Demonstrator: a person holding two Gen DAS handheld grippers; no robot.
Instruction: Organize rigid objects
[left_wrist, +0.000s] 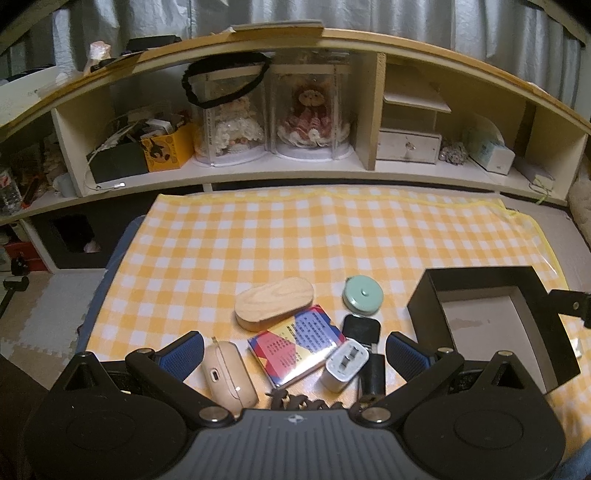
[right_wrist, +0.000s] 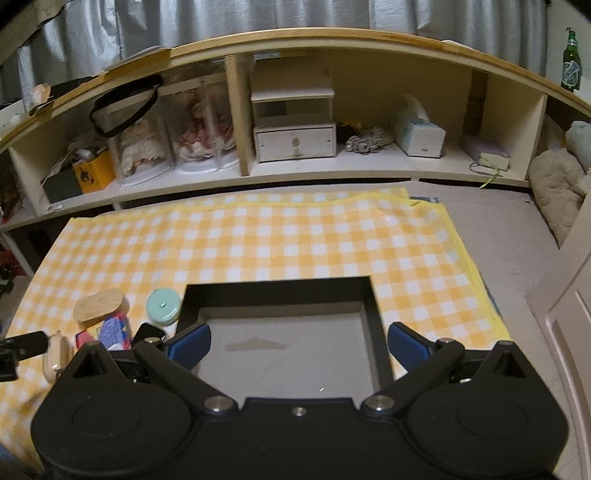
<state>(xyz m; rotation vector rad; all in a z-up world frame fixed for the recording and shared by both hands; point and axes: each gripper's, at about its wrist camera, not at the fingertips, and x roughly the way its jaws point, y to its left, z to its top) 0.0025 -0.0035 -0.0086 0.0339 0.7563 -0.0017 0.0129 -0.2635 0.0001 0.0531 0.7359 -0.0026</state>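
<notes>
Yellow-and-white checked cloth (left_wrist: 295, 236) covering the surface, carrying all task objects along its near edge. Black open box (right_wrist: 280, 288), empty, sits at the near right; it is the likely destination for the loose items. Right tongs (right_wrist: 297, 345) hang over the box interior, spread wide, gripping nothing. Left tongs (left_wrist: 295, 350) hover over the cluster at the near left of the box, equally wide apart and empty.

Cluster, largest first: oval wooden case (left_wrist: 275, 308); colourful flat packet (left_wrist: 297, 345), just beside the wooden case; beige earbud case (left_wrist: 229, 371) next to the left finger; mint round case (left_wrist: 362, 295), nearest the box wall; white charger (left_wrist: 345, 365), touching the packet's corner; small black square item (left_wrist: 360, 328) behind the charger.

Judged step: first pick. A sound grasp would take an outlying piece, such as the beige case, closing across its narrow width, since charger, packet and black item crowd one another.

Obstructions: the box's raised left wall must be cleared on transfer. Shelf unit (right_wrist: 295, 110) behind stands well apart.
</notes>
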